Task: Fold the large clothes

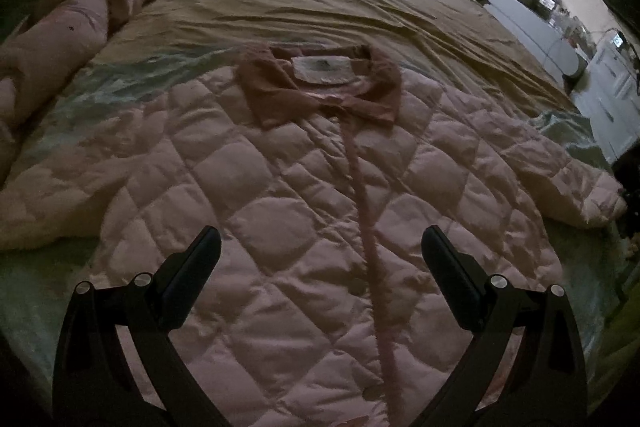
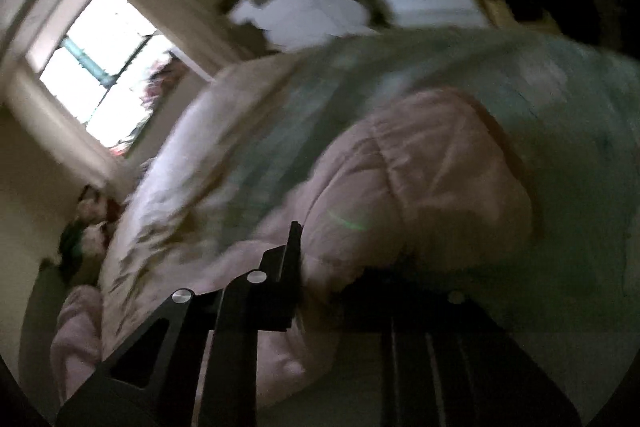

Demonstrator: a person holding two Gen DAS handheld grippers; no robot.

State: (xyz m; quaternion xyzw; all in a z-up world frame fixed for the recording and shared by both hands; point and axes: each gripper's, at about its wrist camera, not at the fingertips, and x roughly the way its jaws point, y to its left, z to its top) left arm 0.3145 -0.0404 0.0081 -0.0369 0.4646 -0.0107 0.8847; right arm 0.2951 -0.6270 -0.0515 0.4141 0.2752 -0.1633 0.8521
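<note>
My left claw (image 1: 320, 255) hangs wide open and empty above the pink quilted jacket (image 1: 280, 195), spread flat on the bed (image 1: 328, 3). My right claw (image 2: 316, 247) is clamped on its sleeve (image 2: 420, 179).

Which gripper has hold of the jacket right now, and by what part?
The right gripper is shut on the pink quilted jacket, apparently on its sleeve; blur hides the exact spot. The left gripper is open above the jacket front, holding nothing.
</note>
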